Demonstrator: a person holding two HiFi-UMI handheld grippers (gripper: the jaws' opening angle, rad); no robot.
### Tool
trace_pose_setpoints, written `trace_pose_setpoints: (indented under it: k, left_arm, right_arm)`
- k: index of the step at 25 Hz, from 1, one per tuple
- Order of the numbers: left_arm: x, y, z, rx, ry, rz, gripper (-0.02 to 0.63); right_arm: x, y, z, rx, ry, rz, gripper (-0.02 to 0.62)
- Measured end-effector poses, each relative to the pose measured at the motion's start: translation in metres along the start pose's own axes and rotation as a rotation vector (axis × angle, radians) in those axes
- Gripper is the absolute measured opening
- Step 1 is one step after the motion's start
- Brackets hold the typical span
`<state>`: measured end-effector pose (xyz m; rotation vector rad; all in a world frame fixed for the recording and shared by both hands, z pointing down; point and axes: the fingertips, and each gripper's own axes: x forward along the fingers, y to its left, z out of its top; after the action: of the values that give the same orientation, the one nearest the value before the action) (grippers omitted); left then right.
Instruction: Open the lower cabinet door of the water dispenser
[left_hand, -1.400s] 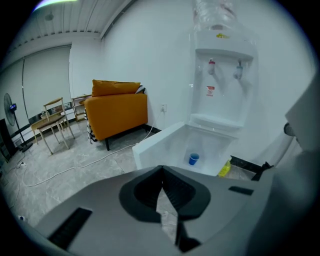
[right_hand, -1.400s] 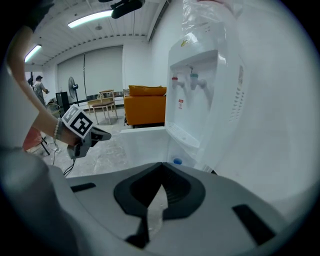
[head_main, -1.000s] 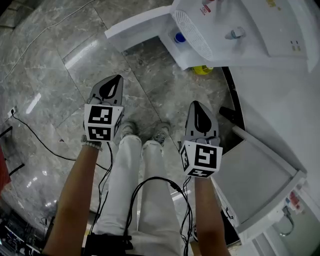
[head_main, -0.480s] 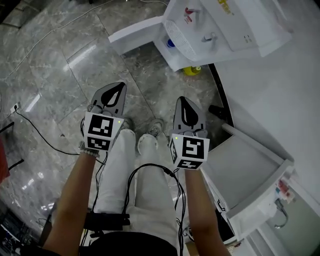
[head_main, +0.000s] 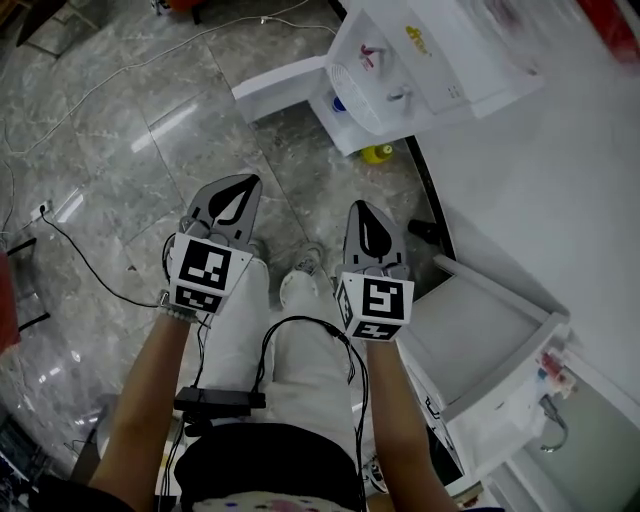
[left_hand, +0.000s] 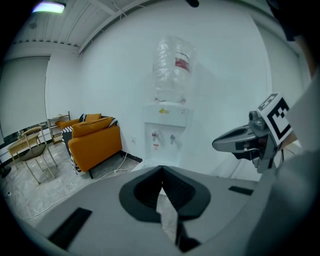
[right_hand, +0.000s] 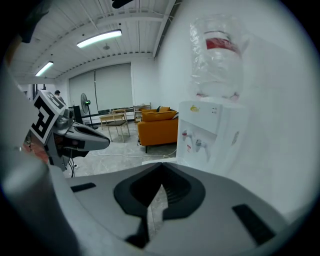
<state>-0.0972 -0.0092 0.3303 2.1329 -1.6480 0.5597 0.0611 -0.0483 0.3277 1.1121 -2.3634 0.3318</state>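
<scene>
Left gripper (head_main: 243, 184): held out over the floor, above the person's left leg; its fingers (left_hand: 90, 200) are pressed together at the tips with nothing between them.
Right gripper (head_main: 364, 210): held alongside the left one, apart from it, above the right leg; its fingers (right_hand: 240, 195) are likewise pressed together and empty.
Marker cubes: one on the back of each gripper, left (head_main: 205, 272) and right (head_main: 375, 305).
Water dispenser (head_main: 400, 70): white, standing against the white wall, ahead of both grippers and well apart from them; two taps on its front, a clear bottle (right_hand: 217, 60) upside down on top.
Lower cabinet door (head_main: 285, 82): already open, swung out from the dispenser's base to the left in the head view.
Inside the cabinet: a small blue thing (head_main: 340, 103), too small to identify.
Yellow thing (head_main: 377, 153): on the floor at the foot of the dispenser.
Floor (head_main: 130, 140): grey marble tiles, with a thin black cable (head_main: 90, 265) lying across them.
Orange sofa (left_hand: 92, 142): left of the dispenser in the left gripper view, well apart from it.
Person: white trousers (head_main: 290, 350), shoes (head_main: 305, 262) just below the gripper tips in the head view.
</scene>
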Motion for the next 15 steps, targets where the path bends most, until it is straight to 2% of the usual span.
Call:
trace_pose_setpoints:
  k: [15]
  left_arm:
    - [-0.078,-0.007,0.083,0.046,-0.086,-0.010,0.012]
  right_arm:
    - [-0.056,0.013,0.087,-0.038,-0.111,0.019,0.005]
